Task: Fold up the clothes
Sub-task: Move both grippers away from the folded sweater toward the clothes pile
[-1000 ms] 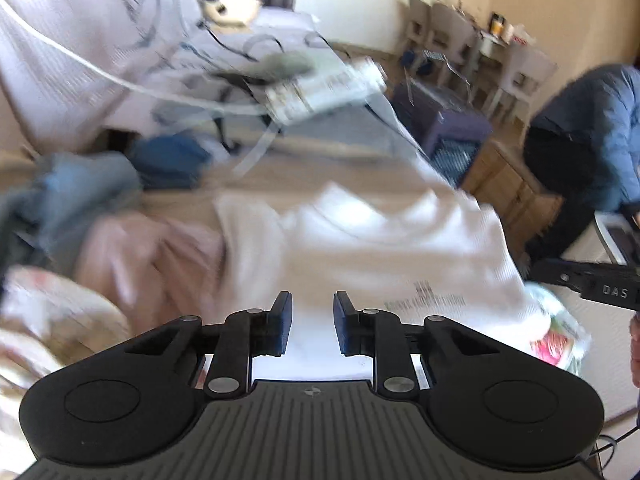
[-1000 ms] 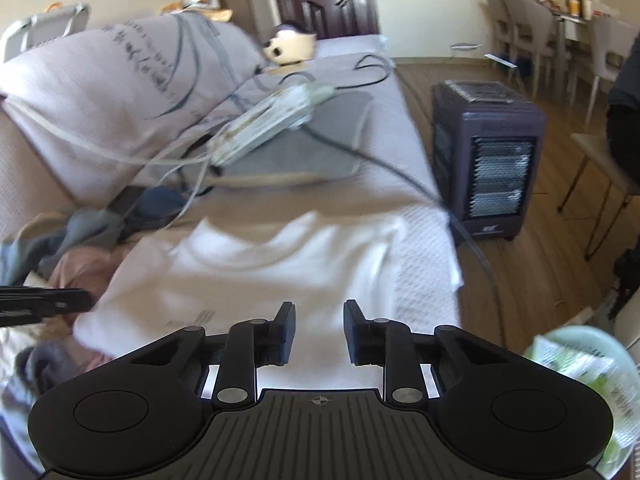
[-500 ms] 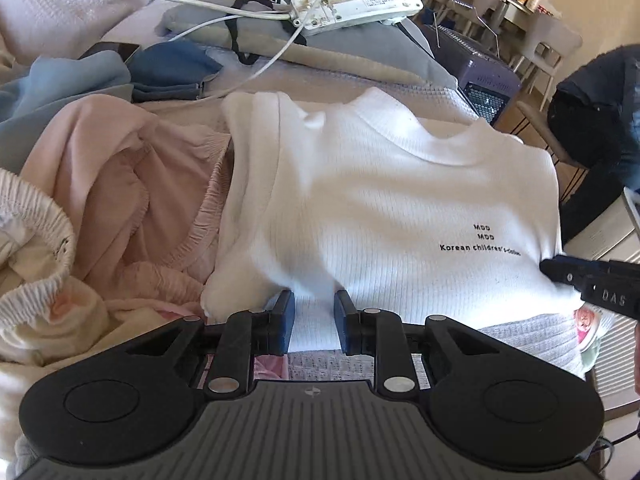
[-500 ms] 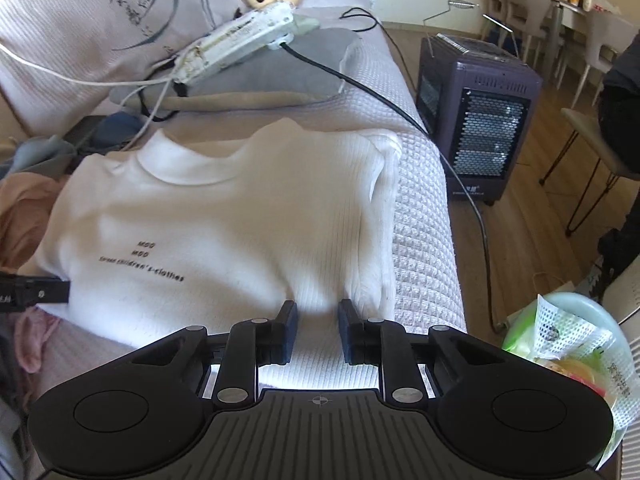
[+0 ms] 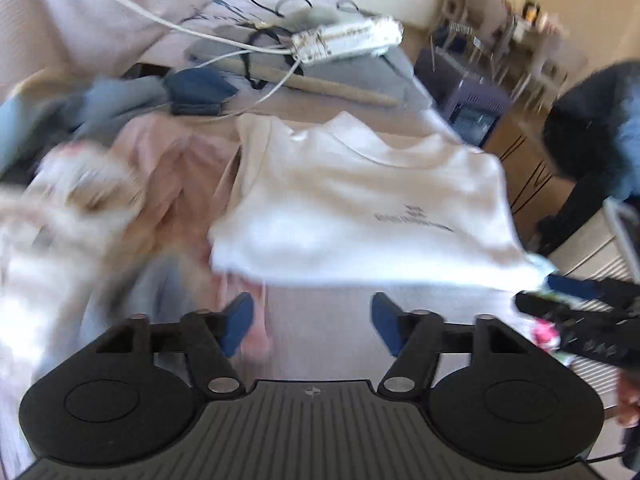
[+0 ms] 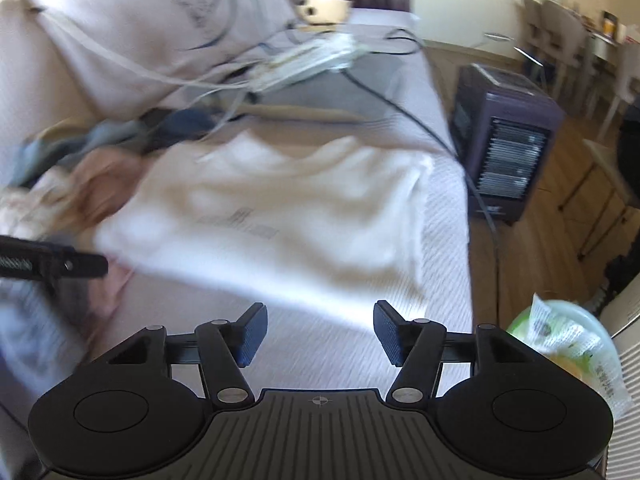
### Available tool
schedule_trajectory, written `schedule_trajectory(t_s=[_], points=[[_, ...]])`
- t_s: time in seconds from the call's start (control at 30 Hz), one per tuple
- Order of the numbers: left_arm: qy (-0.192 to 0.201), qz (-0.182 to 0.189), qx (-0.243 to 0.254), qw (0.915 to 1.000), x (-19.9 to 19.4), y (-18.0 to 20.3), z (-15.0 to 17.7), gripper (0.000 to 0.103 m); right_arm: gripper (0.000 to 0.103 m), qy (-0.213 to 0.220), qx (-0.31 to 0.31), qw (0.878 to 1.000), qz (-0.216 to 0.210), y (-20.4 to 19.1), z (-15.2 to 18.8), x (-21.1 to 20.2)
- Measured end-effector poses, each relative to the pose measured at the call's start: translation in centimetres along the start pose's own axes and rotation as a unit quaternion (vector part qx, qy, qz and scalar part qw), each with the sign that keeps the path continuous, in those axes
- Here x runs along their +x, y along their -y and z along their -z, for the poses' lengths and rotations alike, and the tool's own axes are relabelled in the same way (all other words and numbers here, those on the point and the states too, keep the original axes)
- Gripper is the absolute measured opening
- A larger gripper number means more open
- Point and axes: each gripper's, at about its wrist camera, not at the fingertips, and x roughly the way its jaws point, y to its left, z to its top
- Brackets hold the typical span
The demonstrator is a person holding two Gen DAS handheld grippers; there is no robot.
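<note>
A white ribbed children's top (image 5: 360, 208) with small black print lies flat on the sofa seat, neck away from me; it also shows in the right wrist view (image 6: 280, 216). My left gripper (image 5: 312, 322) is open and empty, just short of the top's near left hem. My right gripper (image 6: 316, 330) is open and empty, just short of the near right hem. The right gripper's tip (image 5: 576, 308) shows at the right of the left wrist view. Both views are motion-blurred.
A pile of pink, cream and blue clothes (image 5: 132, 184) lies left of the top. A power strip (image 5: 344, 40) with cables rests on a grey cushion behind. A purple heater (image 6: 504, 144) stands on the floor right of the sofa. A green packet (image 6: 568, 344) sits near right.
Both grippers opened and let go of the white top's hem, then pulled back a little. The top now lies flat on the sofa.
</note>
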Motion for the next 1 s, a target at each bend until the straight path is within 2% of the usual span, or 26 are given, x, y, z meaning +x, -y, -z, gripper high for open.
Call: schedule_trajectory(t_s=[0.1, 0.27, 0.33, 0.43, 0.5, 0.67, 0.83, 1.0], points=[[0.026, -0.007, -0.03, 0.9992, -4.3, -1.7, 4.4, 0.068, 0.064, -0.007, -0.02, 1.0, -0.016, -1.2, 2.8, -2.1], [0.06, -0.068, -0.064, 0.9938, -9.8, -5.6, 10.7, 0.069, 0.066, -0.018, -0.081, 0.996, -0.034, -3.9, 6.9, -4.5], [0.07, -0.091, -0.055, 0.9919, -10.9, -6.7, 12.3, 0.072, 0.066, -0.017, -0.105, 0.993, -0.042, -5.2, 7.3, -4.9], [0.06, -0.127, -0.053, 0.9887, -11.2, -8.2, 13.8, 0.074, 0.066, -0.015, -0.141, 0.988, -0.058, -7.4, 7.2, -5.3], [0.053, -0.124, -0.062, 0.9888, -11.2, -9.1, 14.5, 0.074, 0.066, -0.014, -0.16, 0.985, -0.071, -8.8, 7.0, -5.5], [0.036, -0.108, -0.066, 0.9913, -10.2, -10.0, 15.9, 0.075, 0.071, -0.055, -0.07, 0.984, -0.157, -11.0, 4.0, -3.0], [0.054, -0.092, -0.087, 0.9905, -9.8, -10.4, 16.8, 0.075, 0.071, -0.099, 0.034, 0.978, -0.182, -13.4, 2.1, 2.5], [0.049, -0.087, -0.093, 0.9906, -10.6, -10.8, 17.4, 0.075, 0.071, -0.137, 0.088, 0.964, -0.208, -15.1, 2.5, 7.3]])
